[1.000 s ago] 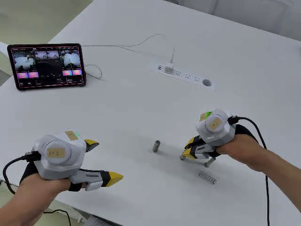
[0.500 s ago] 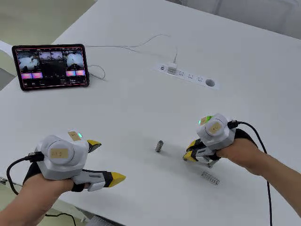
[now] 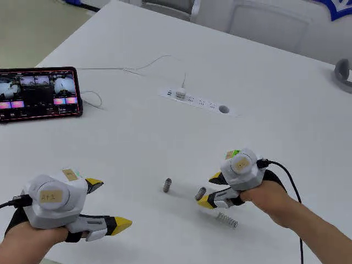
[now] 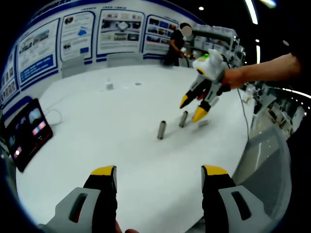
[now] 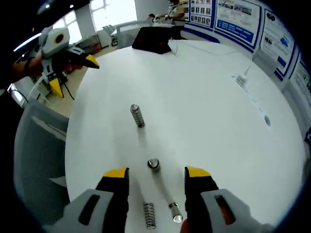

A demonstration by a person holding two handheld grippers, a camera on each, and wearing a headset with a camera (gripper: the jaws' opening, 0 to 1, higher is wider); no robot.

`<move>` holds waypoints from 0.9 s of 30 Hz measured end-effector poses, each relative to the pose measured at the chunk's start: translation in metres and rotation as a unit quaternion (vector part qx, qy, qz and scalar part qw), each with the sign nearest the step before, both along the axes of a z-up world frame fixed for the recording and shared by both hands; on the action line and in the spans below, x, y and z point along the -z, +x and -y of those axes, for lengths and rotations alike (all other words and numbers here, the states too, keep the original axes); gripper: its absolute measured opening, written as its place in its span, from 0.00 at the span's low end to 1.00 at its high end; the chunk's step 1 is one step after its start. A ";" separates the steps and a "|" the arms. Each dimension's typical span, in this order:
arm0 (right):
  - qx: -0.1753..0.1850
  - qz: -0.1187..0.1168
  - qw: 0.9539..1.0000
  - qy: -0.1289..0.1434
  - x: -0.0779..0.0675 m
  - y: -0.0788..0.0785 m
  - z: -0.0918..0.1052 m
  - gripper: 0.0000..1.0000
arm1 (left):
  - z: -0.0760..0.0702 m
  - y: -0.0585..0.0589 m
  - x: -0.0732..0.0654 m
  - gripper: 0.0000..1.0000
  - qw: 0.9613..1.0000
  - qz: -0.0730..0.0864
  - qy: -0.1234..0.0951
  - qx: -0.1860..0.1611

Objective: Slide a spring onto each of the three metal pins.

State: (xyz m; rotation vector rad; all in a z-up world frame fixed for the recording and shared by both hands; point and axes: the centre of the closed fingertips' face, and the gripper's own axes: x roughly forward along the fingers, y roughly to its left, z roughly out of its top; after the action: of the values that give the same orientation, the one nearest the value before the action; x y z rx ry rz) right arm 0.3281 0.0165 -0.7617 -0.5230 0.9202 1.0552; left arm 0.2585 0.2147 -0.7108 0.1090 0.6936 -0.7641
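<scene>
An upright pin with a spring on it (image 3: 167, 185) (image 5: 137, 115) (image 4: 161, 129) stands mid-table. A second upright pin (image 3: 200, 193) (image 5: 153, 164) (image 4: 183, 119) stands just ahead of my right gripper (image 3: 209, 190) (image 5: 156, 173) (image 4: 197, 104), which is open with nothing between its jaws. I cannot tell whether that pin carries a spring. A third pin (image 5: 168, 200) lies flat under the right gripper, beside a loose spring (image 5: 149, 214) (image 3: 226, 220). My left gripper (image 3: 107, 203) (image 4: 159, 171) is open and holds nothing, near the table's front left edge.
A tablet (image 3: 36, 93) lies at the far left and a white power strip (image 3: 198, 102) with its cable at the back centre. A grey chair (image 4: 272, 155) stands off the table's edge. A person stands far behind the table (image 4: 175, 46).
The head camera has swung, shifting the whole picture. My right gripper has drawn back a little from the second pin, which now stands free before its open jaws. The left gripper has kept its place.
</scene>
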 end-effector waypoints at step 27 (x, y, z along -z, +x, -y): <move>0.158 0.043 0.982 0.096 -0.040 -0.026 0.040 0.62 | 0.028 0.014 -0.009 0.73 0.999 0.015 0.002 0.044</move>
State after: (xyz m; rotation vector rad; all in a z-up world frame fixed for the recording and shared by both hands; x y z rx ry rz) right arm 0.3023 -0.0231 -0.7213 -0.2479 0.7850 0.8156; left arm 0.2727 0.1868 -0.7016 0.1549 0.6648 -0.8446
